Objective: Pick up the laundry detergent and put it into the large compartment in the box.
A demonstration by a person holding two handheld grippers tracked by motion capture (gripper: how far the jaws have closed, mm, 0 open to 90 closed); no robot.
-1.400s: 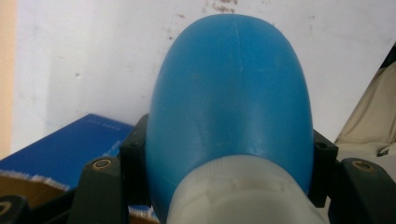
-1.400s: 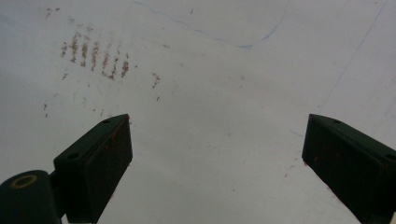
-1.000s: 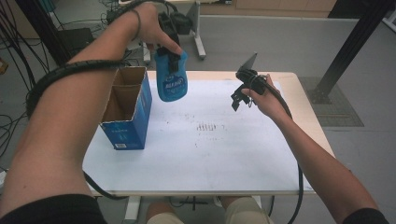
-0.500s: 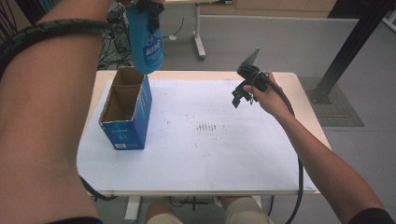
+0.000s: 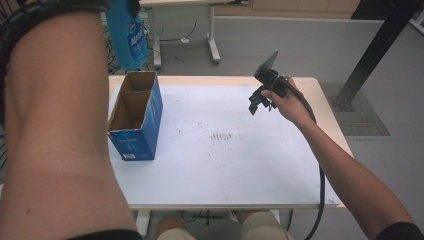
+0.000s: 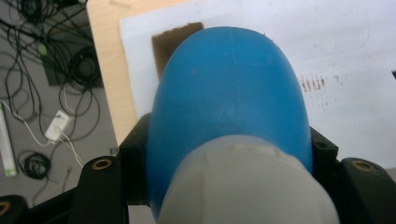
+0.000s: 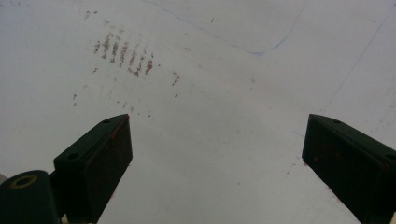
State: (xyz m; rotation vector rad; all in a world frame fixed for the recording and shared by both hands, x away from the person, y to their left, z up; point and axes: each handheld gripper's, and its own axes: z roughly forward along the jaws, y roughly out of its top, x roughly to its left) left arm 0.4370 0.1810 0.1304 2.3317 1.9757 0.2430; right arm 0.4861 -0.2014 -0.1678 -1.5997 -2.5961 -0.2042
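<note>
- The blue bottle (image 5: 127, 32) is smooth, rounded plastic with a printed label and a pale, whitish neck end (image 6: 247, 186); it hangs high above the far-left corner of the worktop (image 5: 240, 165), over the cardboard box (image 5: 136, 115).
- The left hand-held gripper (image 6: 224, 154) has its two black jaws pressed against the bottle's sides, one on each flank, clamped on it.
- The box is an open-topped blue carton with plain brown card inside, split into two compartments, standing upright near the worktop's left edge.
- The worktop is a flat white sheet on a pale wood top, flecked with small reddish-brown marks (image 7: 123, 53) and a thin blue pen line.
- The right hand-held gripper (image 7: 215, 154) is held above the far-right part of the worktop with its jaws spread wide and nothing between them; their inner pads look matte and scuffed with reddish dust.
- From the high view the left gripper itself is cut off at the top edge, and the bottle's top is out of frame; the large left forearm (image 5: 60, 125) covers the worktop's left side.
- Compared with half a second ago, the bottle has risen and moved further left; the right gripper and the box sit where they were.
</note>
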